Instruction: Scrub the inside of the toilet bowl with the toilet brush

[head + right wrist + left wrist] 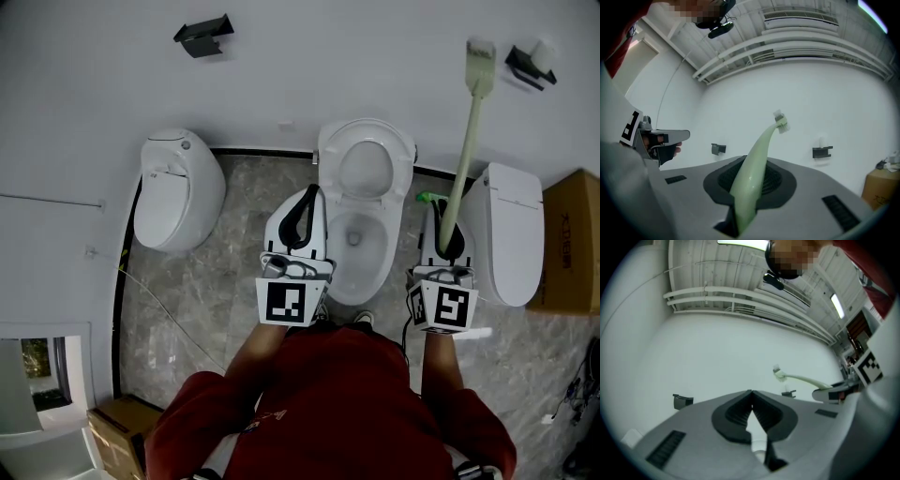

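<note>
The middle toilet [366, 202] stands with lid and seat raised, its bowl [358, 239] open just ahead of me. My right gripper [449, 217] [751, 161] is to the right of the bowl, shut on the pale green toilet brush handle [464, 155] [751, 176]. The brush points up and away, its head [481, 58] [780, 121] held in front of the white wall, well above the bowl. My left gripper [310, 194] [751, 393] hovers over the bowl's left rim, shut and holding nothing. The brush [802, 379] also shows at the right in the left gripper view.
A closed white toilet [176, 192] stands at the left, another [511, 234] at the right next to a cardboard box [572, 244]. Dark brackets [204, 36] [528, 66] hang on the wall. A small green item [427, 198] sits on the marble floor.
</note>
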Available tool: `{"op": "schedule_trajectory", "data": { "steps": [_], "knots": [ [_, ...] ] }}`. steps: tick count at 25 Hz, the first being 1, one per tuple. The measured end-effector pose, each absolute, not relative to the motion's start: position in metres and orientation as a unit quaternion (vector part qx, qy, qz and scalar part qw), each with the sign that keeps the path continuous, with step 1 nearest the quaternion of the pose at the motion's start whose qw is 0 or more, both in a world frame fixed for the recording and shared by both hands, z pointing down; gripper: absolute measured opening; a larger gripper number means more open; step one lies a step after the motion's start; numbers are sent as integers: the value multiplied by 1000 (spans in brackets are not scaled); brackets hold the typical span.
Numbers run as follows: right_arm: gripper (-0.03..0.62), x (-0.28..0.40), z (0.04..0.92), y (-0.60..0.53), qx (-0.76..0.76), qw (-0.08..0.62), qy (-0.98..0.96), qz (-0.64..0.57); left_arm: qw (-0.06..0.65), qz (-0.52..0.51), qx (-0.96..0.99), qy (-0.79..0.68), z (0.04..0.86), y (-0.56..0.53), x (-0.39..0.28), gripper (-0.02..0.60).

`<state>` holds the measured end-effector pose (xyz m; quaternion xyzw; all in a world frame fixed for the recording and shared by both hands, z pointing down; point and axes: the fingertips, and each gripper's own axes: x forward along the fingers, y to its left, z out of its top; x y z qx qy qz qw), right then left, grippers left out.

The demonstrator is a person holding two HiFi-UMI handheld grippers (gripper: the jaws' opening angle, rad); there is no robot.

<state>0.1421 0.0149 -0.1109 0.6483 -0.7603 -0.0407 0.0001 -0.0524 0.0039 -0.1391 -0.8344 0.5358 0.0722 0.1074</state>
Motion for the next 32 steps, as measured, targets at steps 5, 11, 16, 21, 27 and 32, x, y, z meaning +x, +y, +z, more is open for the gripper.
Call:
{"op": "schedule_trajectory", "data": {
  "steps": [5,11,16,21,27,32],
  "knots": [
    [48,141,-114,17,645,-19,-763,-33,100,55,-837,535,-134,9,-53,2],
    [48,138,-117,19,647,-9,-761,-45,101,62,-836,536,-133,11,-54,2],
    [46,135,-121,21,647,2,-761,-53,106,77,-836,532,-138,11,-53,2],
    [44,137,-119,22,649,2,-759,-51,97,76,-837,533,-134,11,-53,2],
    [44,137,-117,22,649,5,-759,-50,89,62,-840,531,-131,12,-51,2],
    [44,141,-112,22,648,-19,-760,-49,100,88,-834,536,-137,13,-50,2]
  ]
}}
